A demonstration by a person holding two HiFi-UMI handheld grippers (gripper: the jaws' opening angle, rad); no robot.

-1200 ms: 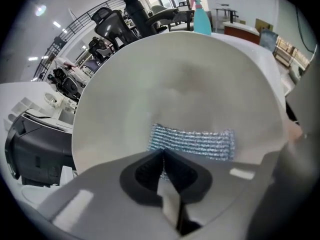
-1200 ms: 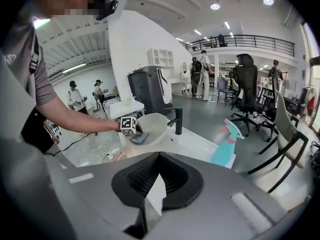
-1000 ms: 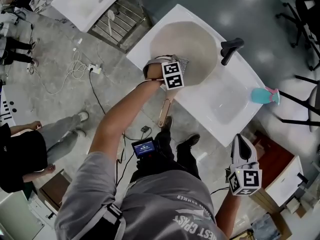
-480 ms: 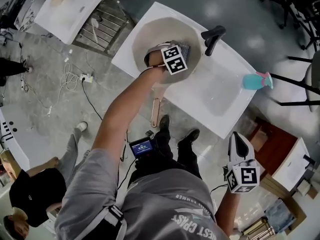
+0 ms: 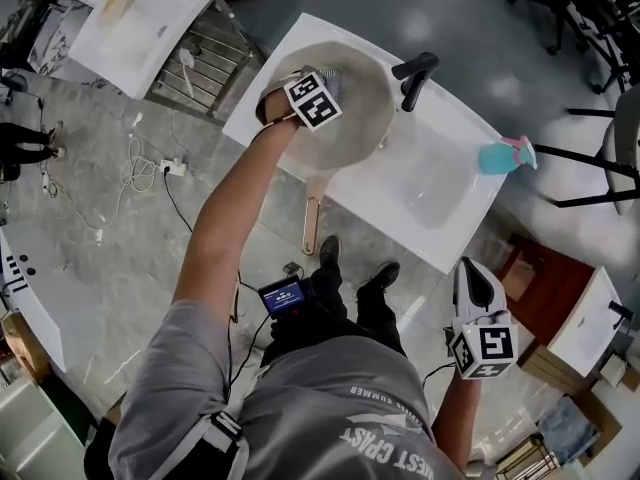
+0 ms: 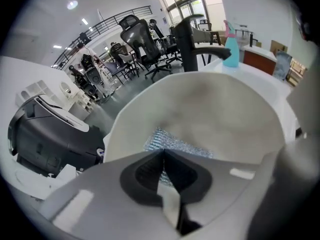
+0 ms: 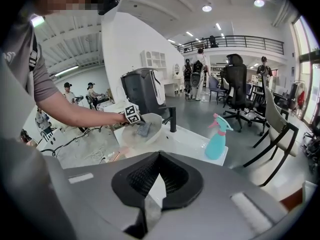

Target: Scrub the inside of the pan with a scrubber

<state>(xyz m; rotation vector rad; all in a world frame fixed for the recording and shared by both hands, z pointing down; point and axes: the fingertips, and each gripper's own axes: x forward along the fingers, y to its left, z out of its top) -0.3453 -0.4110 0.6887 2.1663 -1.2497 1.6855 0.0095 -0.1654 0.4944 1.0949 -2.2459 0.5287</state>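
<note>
A pale round pan (image 5: 362, 118) lies in the basin of a white sink, its copper-coloured handle (image 5: 312, 224) reaching over the front edge. My left gripper (image 5: 326, 84) is inside the pan near its far left wall, shut on a silvery mesh scrubber (image 5: 338, 74). In the left gripper view the scrubber (image 6: 176, 145) pokes out past the closed jaws (image 6: 163, 152) against the pan's inner wall (image 6: 225, 109). My right gripper (image 5: 478, 290) hangs off the sink's front right corner, shut and empty (image 7: 159, 155). From there the pan (image 7: 150, 132) is seen far off.
A black faucet (image 5: 412, 76) stands at the pan's right rim. A teal spray bottle (image 5: 502, 156) sits on the sink top (image 5: 440, 198) at the far right. A metal rack (image 5: 205, 53) and white table stand to the left; cables lie on the floor.
My left gripper has carried the scrubber across the pan toward its far left side and lifted a little. The right gripper has stayed about where it was.
</note>
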